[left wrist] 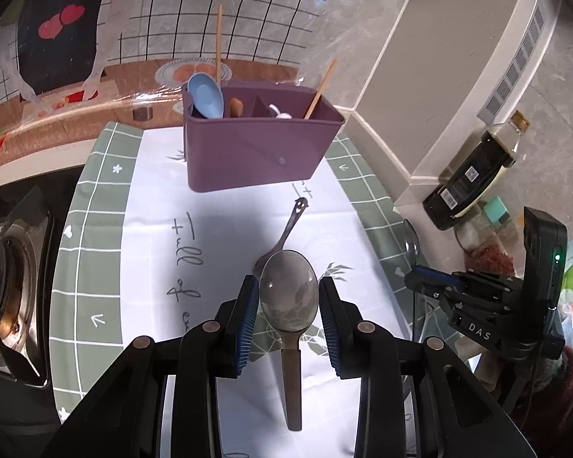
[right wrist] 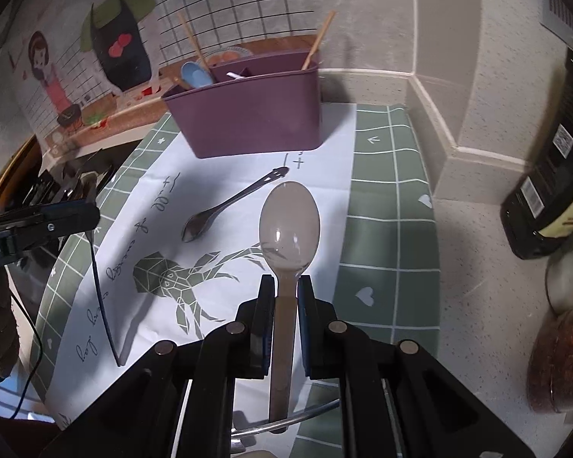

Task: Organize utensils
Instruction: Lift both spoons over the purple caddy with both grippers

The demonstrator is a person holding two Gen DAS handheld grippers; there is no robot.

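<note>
Each claw grasps a steel spoon, the left claw (left wrist: pixel 288 301) across the bowl (left wrist: pixel 288 291), the right claw (right wrist: pixel 286 294) on the handle (right wrist: pixel 285 305); lift clear, then lower bowl-up into the purple plastic caddy (left wrist: pixel 256 149) at 12 o'clock.

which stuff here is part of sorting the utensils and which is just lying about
Job:
- purple caddy
- spoon in the left gripper
- spoon in the right gripper
- small spoon on the mat

Lying about:
- dark bottle
- stove burner
</note>
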